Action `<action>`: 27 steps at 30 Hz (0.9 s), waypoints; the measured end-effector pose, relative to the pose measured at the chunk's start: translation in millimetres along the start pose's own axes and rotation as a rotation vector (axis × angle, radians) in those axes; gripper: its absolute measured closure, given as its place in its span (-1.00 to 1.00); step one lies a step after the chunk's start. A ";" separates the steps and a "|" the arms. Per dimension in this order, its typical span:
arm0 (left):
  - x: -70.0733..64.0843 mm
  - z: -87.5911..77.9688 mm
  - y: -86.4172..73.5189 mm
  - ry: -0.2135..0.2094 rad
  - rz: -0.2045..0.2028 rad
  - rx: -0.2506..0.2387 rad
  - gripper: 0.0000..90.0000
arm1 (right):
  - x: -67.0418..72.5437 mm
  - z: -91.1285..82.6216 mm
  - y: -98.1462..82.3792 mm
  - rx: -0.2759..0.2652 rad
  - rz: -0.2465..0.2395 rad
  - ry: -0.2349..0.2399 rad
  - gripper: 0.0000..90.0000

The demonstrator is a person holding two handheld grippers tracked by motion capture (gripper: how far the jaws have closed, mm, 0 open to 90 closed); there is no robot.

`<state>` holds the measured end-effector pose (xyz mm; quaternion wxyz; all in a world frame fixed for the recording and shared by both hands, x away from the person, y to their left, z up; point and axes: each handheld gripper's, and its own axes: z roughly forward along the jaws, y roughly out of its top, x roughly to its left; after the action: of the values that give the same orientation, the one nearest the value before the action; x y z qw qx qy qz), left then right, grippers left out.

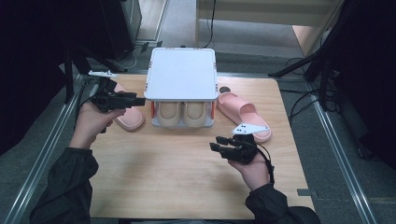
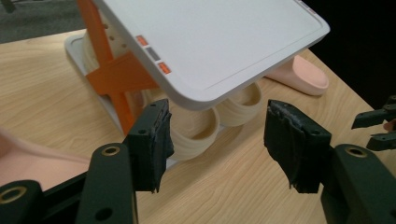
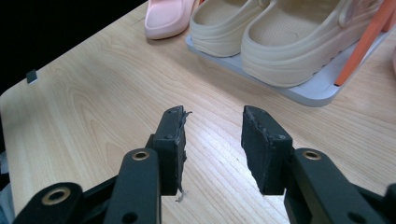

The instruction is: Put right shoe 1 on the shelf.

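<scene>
Right now, your scene reads like this:

Table: your wooden table [image 1: 187,177] carries a small white shoe rack [image 1: 182,74] at its far middle, with bare wood in front of it.

Rack: its flat white top shelf sits on orange side braces [image 2: 116,74]; the lower shelf holds a pair of cream clogs [image 1: 183,113] side by side, toes toward you.

Left slipper: a pink slipper [image 1: 128,117] lies on the table just left of the rack, close under your left gripper.

Right slipper: a second pink slipper [image 1: 243,114] lies just right of the rack, its near end beside the grey plate on your right gripper.

Left gripper: your left gripper [image 1: 135,100] is held above the left slipper and points across toward the rack's left side. Its jaws stand wide apart with nothing between them; through the gap, the left gripper view shows the clogs under the shelf corner.

Right gripper: your right gripper [image 1: 219,143] hovers over bare wood in front of the rack's right corner, pointing left. Its jaws are apart and grip nothing; the right gripper view shows only table grain between the pads [image 3: 175,140], with the clogs further off.

Contact: neither slipper is touched by a pad, and both grippers are clear of the rack.
</scene>
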<state>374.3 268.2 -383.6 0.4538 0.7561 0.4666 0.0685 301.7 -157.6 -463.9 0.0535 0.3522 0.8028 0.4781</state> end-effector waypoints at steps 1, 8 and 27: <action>0.7 -1.1 -1.1 0.002 -0.006 -0.009 0.11 | -0.7 0.3 0.4 0.001 -0.002 -0.001 0.33; 9.2 -6.6 -10.9 0.030 -0.005 -0.024 0.51 | -3.8 3.9 4.6 0.004 -0.007 0.004 0.33; 51.6 1.3 -40.3 0.139 -0.043 0.019 0.98 | -3.0 15.6 5.6 0.035 -0.036 -0.002 0.33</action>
<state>377.6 313.2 -431.2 0.4144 0.7436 0.5137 0.1068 313.4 -146.4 -468.5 0.0569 0.3389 0.8172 0.4627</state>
